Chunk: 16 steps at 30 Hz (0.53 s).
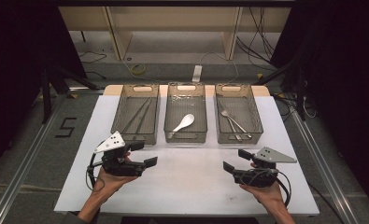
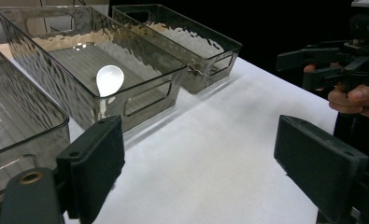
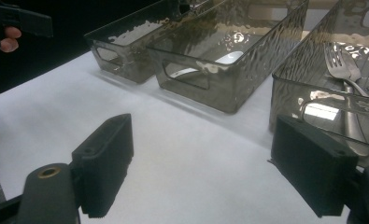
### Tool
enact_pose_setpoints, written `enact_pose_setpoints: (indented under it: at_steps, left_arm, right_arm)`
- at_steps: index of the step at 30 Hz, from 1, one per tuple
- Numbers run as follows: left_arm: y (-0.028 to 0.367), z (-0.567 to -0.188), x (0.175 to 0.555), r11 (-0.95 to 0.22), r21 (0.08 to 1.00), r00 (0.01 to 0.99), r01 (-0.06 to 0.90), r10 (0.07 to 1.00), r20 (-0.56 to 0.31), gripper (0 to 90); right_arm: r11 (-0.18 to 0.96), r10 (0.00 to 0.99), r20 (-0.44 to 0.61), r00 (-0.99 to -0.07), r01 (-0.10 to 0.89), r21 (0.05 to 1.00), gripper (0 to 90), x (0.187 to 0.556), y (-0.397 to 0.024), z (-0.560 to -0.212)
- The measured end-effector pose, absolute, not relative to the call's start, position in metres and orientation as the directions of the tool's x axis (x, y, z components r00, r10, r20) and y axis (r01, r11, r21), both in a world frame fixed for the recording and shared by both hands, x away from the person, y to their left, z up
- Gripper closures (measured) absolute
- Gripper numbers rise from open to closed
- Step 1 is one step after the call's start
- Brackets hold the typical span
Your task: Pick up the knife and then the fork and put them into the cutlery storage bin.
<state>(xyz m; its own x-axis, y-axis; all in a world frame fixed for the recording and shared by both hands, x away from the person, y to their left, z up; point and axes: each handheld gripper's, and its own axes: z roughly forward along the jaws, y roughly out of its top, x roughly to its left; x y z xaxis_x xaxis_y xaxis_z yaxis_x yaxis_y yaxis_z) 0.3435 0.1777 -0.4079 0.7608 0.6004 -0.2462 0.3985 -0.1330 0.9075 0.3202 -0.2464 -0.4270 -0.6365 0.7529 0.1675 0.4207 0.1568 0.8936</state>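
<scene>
Currently both tools idle over bare white table point(image 1: 187, 182), near edge, well short of the three clear ribbed bins.

Left gripper point(image 1: 142, 154): jaws spread wide, nothing between them; confirmed in left gripper view point(image 2: 198, 168). Pointed toward table centre, close to near wall of left bin point(image 1: 135, 114).

Right gripper point(image 1: 236, 160): jaws likewise spread and empty; confirmed in right gripper view point(image 3: 201, 172). Pointed inward toward the other tool, with a wide stretch of table between.

Contents, as far as visible:
- Left bin: chopsticks point(image 1: 139, 116), lying diagonally on the floor.
- Middle bin point(image 1: 186, 114): white ceramic spoon point(image 1: 184, 122), bowl toward the right, flat on the floor; also seen in left gripper view point(image 2: 109, 79).
- Right bin point(image 1: 238, 114): metal forks point(image 1: 232, 122), tines toward far end; also seen in right gripper view point(image 3: 343, 65).

Nearest items: chopsticks for left tool, forks for right.

Likely hazards from this position:
- Jaw striking a bin rim on entry, caused by a shallow approach; light plastic bins likely to slide or tip.
- Slip of smooth ceramic or metal handle, caused by gripping off-centre or pinching a flat-lying item against the floor.
- Two forks or both chopsticks lifted together, caused by close packing.
- Clash of the two tools if both move to the middle bin at once
</scene>
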Motion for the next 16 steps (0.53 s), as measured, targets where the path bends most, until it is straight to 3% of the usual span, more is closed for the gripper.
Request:
enact_pose_setpoints:
  at_steps: [16]
  left_arm:
    - [0.1783,-0.4077,0.3437,-0.132,0.909,0.76,0.395,0.603,-0.243,15.5]
  right_arm:
    - [0.168,0.757,0.149,-0.637,0.41,0.897,21.9,0.3207,-0.247,-0.4261]
